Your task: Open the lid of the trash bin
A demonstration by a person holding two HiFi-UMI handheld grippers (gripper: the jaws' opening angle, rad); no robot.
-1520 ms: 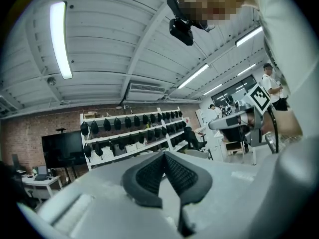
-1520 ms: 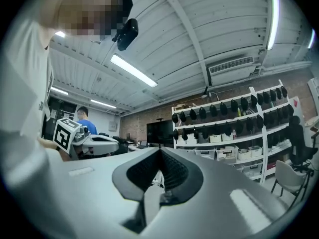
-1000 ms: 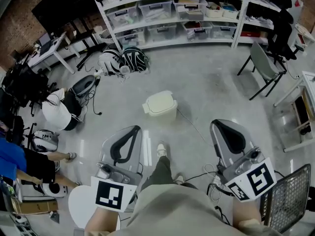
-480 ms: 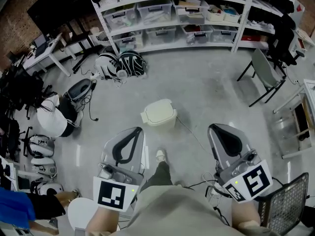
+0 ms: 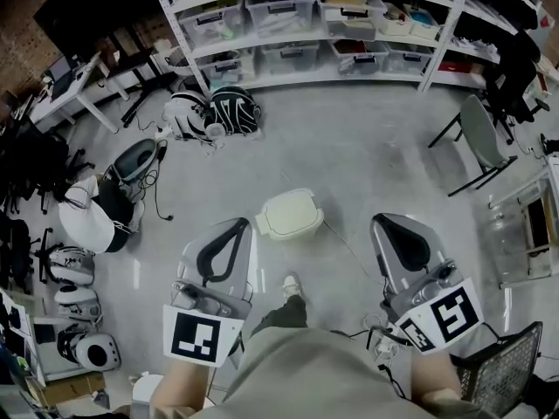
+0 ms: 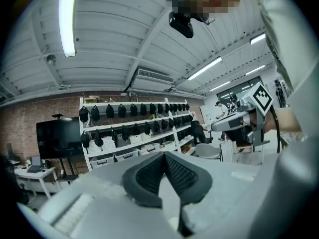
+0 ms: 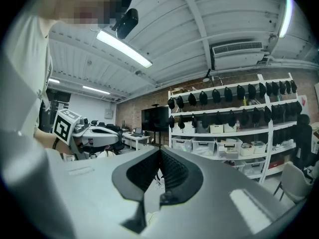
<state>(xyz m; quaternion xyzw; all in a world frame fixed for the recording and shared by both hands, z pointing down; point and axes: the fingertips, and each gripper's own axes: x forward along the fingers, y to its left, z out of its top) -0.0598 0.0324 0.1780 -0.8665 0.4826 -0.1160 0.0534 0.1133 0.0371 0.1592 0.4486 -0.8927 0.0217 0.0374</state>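
On the floor ahead, the closed trash bin (image 5: pixel 288 214) stood between both tools, far of them, nearer the left gripper (image 5: pixel 234 227) than the right gripper (image 5: pixel 386 223). Each gripper's 2 jaws were pressed together, holding nothing.

The person wears a pale beige fabric top (image 5: pixel 306 374), with a dark olive trouser leg (image 5: pixel 278 315) and a white shoe (image 5: pixel 292 285) showing below it. A small black camera unit (image 6: pixel 181 24) sits on the head. The light grey moulded-plastic left gripper (image 5: pixel 236 226) has a broad, smooth body narrowing to two jaws. These are lined with black dimpled rubber pads (image 6: pixel 148 176), which read as a dark loop from above. At its rear is a white cube with a black square marker (image 5: pixel 194 337). The matching grey right gripper (image 5: pixel 383 223) has the same black pads (image 7: pixel 172 172) and its own marker cube (image 5: pixel 441 315), with a thin dark cable (image 6: pixel 274 128) beside it.
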